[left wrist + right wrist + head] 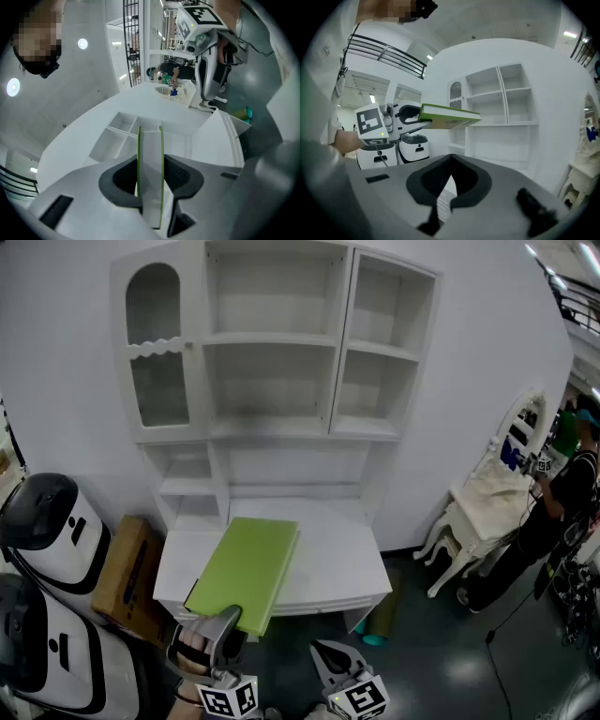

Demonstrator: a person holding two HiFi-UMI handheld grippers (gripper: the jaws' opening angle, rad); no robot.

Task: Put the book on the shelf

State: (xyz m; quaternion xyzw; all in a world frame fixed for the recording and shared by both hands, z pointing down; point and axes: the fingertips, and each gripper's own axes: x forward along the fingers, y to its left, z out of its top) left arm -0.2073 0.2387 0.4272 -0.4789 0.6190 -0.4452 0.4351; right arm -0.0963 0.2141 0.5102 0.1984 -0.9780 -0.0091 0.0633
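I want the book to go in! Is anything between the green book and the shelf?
Nothing visible. The left gripper holds the green book over the white desk, with open space up to the shelf.

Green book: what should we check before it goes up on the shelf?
1. Grip: ok. The left gripper has its jaws clamped on one end of the flat green hardcover book.
2. Book off the white desk: ok. The right gripper view shows it held in the air, about level.
3. Room on the tall white shelf unit: ok. Nothing shows in its open compartments.
4. Right gripper out of the way: ok. Its jaws are together on nothing, and it sits low beside the book.
5. Book at a shelf opening: not ok. It is short of the shelves.
6. Fit in a compartment: cannot tell.
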